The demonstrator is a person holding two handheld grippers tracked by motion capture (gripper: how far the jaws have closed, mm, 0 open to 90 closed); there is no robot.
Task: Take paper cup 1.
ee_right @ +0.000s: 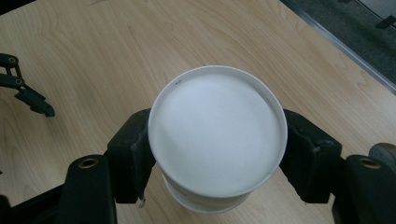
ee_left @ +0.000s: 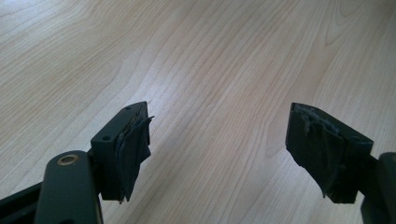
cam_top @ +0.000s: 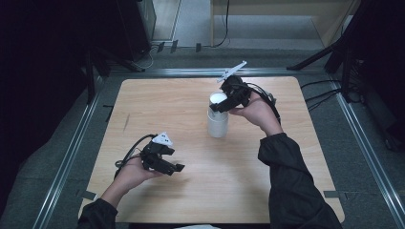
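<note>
A white paper cup [cam_top: 218,125] stands upside down near the middle of the wooden table [cam_top: 157,100], with a second white cup [ee_right: 217,135] sitting over it, base up. My right gripper [cam_top: 220,106] comes at the upper cup from the right. In the right gripper view its two black pads [ee_right: 133,154] press on opposite sides of that cup, so the right gripper [ee_right: 217,161] is shut on it. My left gripper [cam_top: 173,162] hovers low over the table's front left, jaws apart. In its own view the left gripper [ee_left: 219,149] has only bare wood between the pads.
The table's right edge [ee_right: 336,51] runs close behind the cups, with grey floor beyond it. Metal rails [cam_top: 71,152] frame the table. The left gripper's jaws [ee_right: 28,98] appear far off in the right gripper view.
</note>
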